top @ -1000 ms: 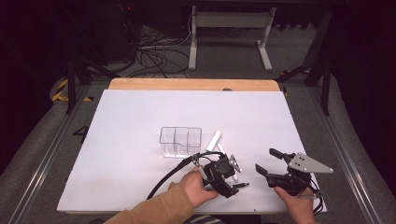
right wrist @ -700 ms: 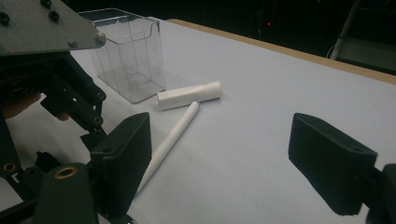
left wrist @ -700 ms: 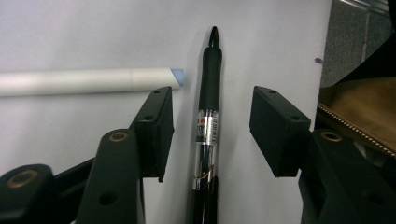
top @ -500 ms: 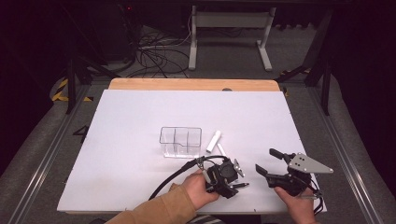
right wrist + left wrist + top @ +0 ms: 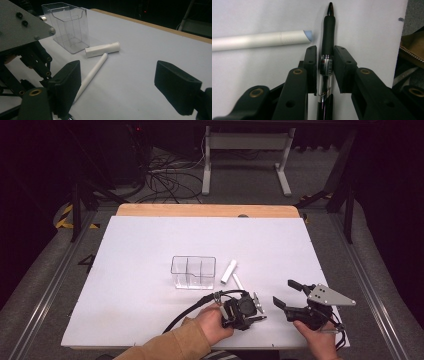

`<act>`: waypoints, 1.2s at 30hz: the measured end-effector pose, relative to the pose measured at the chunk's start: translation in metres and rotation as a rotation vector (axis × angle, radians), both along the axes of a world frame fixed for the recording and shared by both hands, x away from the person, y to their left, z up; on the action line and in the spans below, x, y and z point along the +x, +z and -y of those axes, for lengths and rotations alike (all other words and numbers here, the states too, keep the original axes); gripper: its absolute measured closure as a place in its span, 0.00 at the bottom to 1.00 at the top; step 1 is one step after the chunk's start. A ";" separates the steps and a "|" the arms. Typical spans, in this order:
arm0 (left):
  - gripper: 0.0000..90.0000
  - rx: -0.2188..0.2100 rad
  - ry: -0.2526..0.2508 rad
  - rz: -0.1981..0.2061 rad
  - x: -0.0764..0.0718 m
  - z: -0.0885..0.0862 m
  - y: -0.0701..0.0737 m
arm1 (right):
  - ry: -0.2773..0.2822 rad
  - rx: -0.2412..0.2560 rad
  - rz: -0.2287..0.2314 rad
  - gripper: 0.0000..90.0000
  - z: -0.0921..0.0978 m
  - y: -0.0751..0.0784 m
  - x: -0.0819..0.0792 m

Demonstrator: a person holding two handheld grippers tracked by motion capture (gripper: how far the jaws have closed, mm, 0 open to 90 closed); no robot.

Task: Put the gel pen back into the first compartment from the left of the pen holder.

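Left gripper [image 5: 325, 72] jaws nearly closed around black pen [image 5: 328, 37], its lower barrel hidden between them, beside white stick [image 5: 259, 40] cut off left; right gripper [image 5: 117, 85] wide open, empty.

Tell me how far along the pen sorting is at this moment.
Early. The clear organizer looks empty, so nothing seems done. In hand: the left gripper has its jaws closed around a black pen lying on the white table. The right gripper is open and holds nothing. Left over: a white pen and a white tube lie beside the organizer.
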State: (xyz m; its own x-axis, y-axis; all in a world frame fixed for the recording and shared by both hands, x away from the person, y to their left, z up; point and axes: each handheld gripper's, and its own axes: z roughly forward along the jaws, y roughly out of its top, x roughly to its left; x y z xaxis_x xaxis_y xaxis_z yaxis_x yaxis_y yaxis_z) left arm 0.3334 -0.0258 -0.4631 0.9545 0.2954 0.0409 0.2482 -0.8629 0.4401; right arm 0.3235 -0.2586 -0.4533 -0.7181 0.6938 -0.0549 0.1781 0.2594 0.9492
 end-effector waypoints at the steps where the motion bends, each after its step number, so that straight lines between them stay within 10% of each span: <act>1: 0.83 0.001 -0.002 -0.001 0.000 0.000 0.000 | 0.001 -0.001 0.000 0.24 0.000 0.000 0.000; 16: 0.89 0.023 -0.007 0.008 -0.002 0.002 0.002 | 0.001 -0.004 0.000 0.24 0.000 0.000 0.000; 36: 0.89 -0.073 -0.008 0.043 -0.008 -0.017 0.038 | -0.014 0.003 0.006 0.24 0.003 0.000 0.000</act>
State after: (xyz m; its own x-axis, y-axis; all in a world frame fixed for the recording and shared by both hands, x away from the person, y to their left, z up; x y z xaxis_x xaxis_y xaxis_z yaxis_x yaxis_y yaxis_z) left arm 0.3254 -0.0089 -0.4249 0.9548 0.2912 0.0606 0.2207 -0.8303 0.5117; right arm 0.3235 -0.2614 -0.4530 -0.7082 0.7037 -0.0575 0.1754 0.2542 0.9511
